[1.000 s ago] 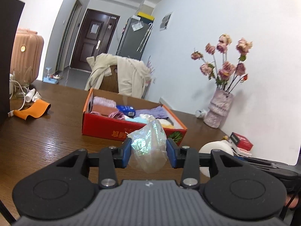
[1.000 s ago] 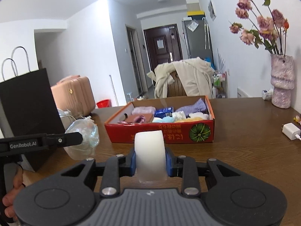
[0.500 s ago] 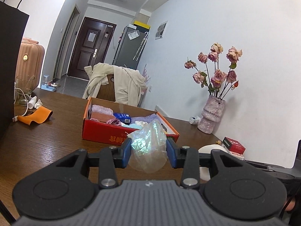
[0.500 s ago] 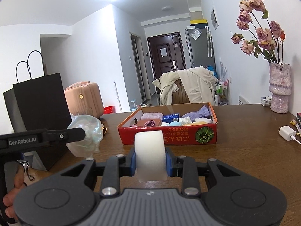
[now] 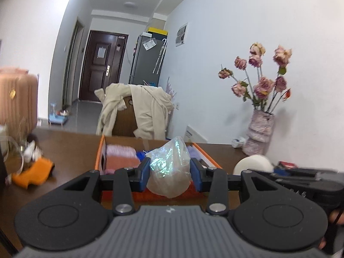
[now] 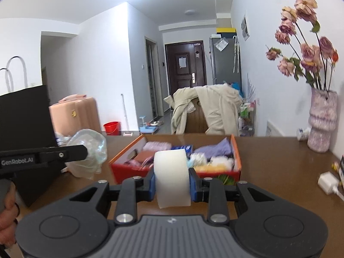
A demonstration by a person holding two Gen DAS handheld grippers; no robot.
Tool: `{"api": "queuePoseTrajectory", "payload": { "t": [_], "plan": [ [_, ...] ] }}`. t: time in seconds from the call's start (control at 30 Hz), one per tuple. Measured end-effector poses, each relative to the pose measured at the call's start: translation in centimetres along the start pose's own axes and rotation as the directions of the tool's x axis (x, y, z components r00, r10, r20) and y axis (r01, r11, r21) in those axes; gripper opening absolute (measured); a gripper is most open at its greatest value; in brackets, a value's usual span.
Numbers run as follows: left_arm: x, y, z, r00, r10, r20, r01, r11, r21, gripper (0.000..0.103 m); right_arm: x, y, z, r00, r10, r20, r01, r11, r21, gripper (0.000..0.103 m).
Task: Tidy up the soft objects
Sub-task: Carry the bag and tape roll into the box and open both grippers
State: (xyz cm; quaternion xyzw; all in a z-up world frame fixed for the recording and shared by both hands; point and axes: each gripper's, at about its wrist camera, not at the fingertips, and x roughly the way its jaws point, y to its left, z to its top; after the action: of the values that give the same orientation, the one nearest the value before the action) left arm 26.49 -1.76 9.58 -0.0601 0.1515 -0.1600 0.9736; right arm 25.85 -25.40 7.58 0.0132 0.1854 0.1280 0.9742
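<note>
Here both hands are loaded and facing the red box (image 6: 236, 150) on the brown worktop (image 6: 279, 161), so the step in hand looks like carrying two soft things over and dropping them in. The left tool (image 5: 169, 171) is pinching a crinkly clear plastic bag (image 5: 169, 172), its blue pads (image 5: 143, 173) pressed into the sides; the right tool (image 6: 172, 182) is clamped on a white foam block (image 6: 172, 178) that stands upright between the pads. To do this well, I would bring each load over a gap in the box before letting go, one hand at a time, since the box already looks crowded with folded pink and purple cloths and some fluffy white and yellow bits. The bag is light, shiny and shapeless, with an iridescent sheen, so it will likely spring out and drift when released; setting it low and tucking it against a wall of the box should help. The foam looks smooth, matte and squashy, rounded on top with flat sides, and should sit where it is placed. The box itself appears to be thin cardboard, open-topped with an orange inner rim. A vase (image 6: 321, 120) of dried roses stands well apart to the right, worth keeping clear of.
</note>
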Motion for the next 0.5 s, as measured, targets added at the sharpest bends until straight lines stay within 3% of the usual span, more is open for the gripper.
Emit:
{"api": "queuePoseTrajectory", "payload": {
  "t": [0.17,0.3,0.37,0.5],
  "plan": [
    [6.1,0.5,2.4,1.0,0.01,-0.02,-0.009,0.997,0.071,0.04,4.9,-1.7,3.0,1.0,-0.017,-0.007,0.017,1.0,-0.024,0.029],
    [12.9,1.6,3.6,0.997,0.036,-0.068,-0.031,0.996,0.084,0.04,10.1,-3.5,5.1,0.998,0.019,-0.055,-0.018,1.0,0.011,0.029],
    [16.4,2.1,4.1,0.994,0.032,-0.108,-0.024,0.997,0.069,0.04,12.9,-4.6,5.8,0.995,0.049,-0.087,-0.044,0.998,0.05,0.029],
    [23.2,2.9,4.4,0.977,-0.008,-0.211,0.01,1.0,0.008,0.04,19.4,-6.3,6.1,0.984,0.033,-0.174,-0.021,0.997,0.073,0.029]
  ]
}}
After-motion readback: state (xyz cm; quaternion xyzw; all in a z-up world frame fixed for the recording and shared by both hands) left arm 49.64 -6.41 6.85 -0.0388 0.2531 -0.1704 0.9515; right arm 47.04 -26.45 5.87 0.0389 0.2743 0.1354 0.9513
